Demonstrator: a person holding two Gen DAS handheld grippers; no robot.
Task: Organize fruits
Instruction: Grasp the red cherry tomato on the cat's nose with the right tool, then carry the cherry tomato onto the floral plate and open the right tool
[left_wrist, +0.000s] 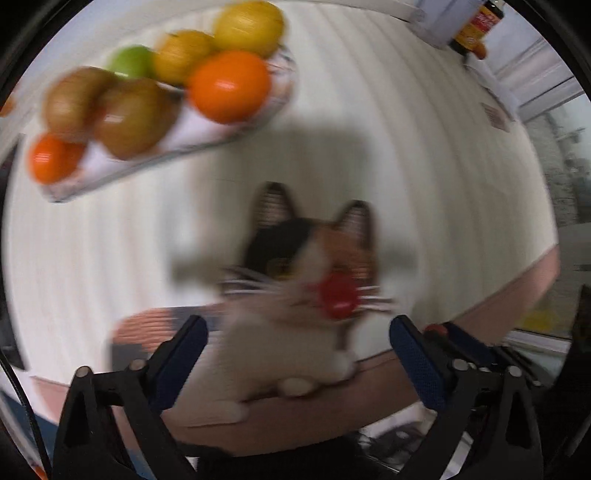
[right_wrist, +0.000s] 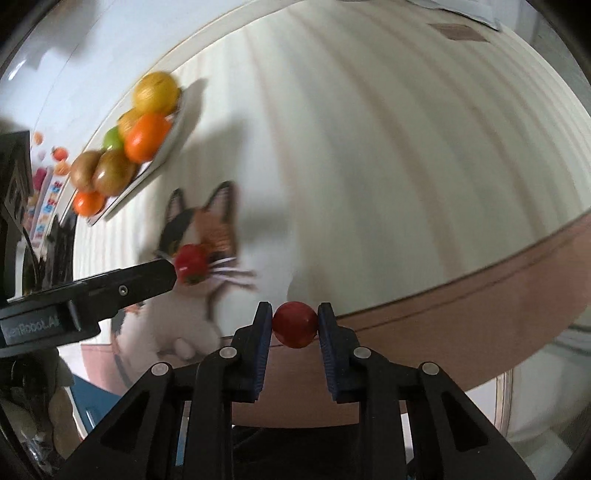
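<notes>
The bench (right_wrist: 406, 147) is a round top with a ribbed white cover and a pinkish-brown rim. A cat-shaped mat (left_wrist: 295, 288) — calico head, white body — lies near its edge. Well apart from the mat, toward the far side, a white plate (left_wrist: 207, 136) holds a pile of fruit: a yellow one (left_wrist: 249, 27), an orange (left_wrist: 229, 86), a green one (left_wrist: 131, 61), two brownish ones and a smaller orange fruit (left_wrist: 53, 157) at the plate's end.

The left tool (left_wrist: 297, 345) hangs over the cat mat with its jaws wide and nothing between the pads. A small red fruit (left_wrist: 338, 297) lies on the cat's face, beyond the fingertips.

The right tool (right_wrist: 295, 325) is closed narrow on another small red fruit (right_wrist: 295, 324) — both pads press its sides, above the bench rim.
</notes>
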